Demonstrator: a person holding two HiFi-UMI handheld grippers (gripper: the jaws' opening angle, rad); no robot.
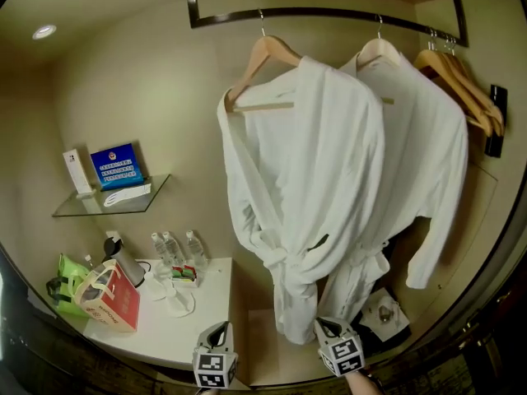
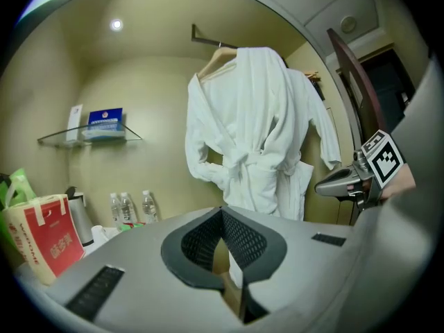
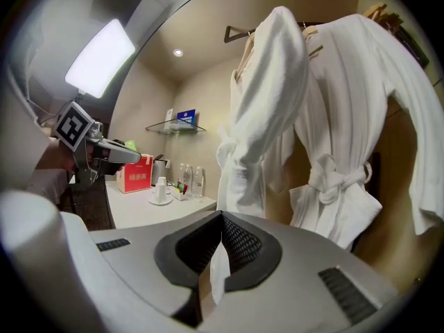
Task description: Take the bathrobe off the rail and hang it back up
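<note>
Two white bathrobes hang on wooden hangers from a dark rail (image 1: 329, 11). The nearer bathrobe (image 1: 305, 188) is tied at the waist, and the second bathrobe (image 1: 416, 155) hangs to its right. Both grippers are low, in front of and below the robes, and touch neither. My left gripper (image 1: 219, 329) is shut with nothing in it, and in its own view the left gripper (image 2: 223, 217) points at the nearer bathrobe (image 2: 246, 130). My right gripper (image 1: 325, 326) is also shut and empty. In its own view the right gripper (image 3: 222, 220) faces both robes, the nearer bathrobe (image 3: 267, 116) hanging left of the second one (image 3: 354, 116).
Several empty wooden hangers (image 1: 463, 85) crowd the rail's right end. At the left, a white counter (image 1: 206, 303) carries a red box (image 1: 111, 295), a kettle (image 1: 123, 262), water bottles (image 1: 174, 249) and cups. A glass shelf (image 1: 111, 200) is on the wall above. A dark bag (image 1: 380, 315) lies under the robes.
</note>
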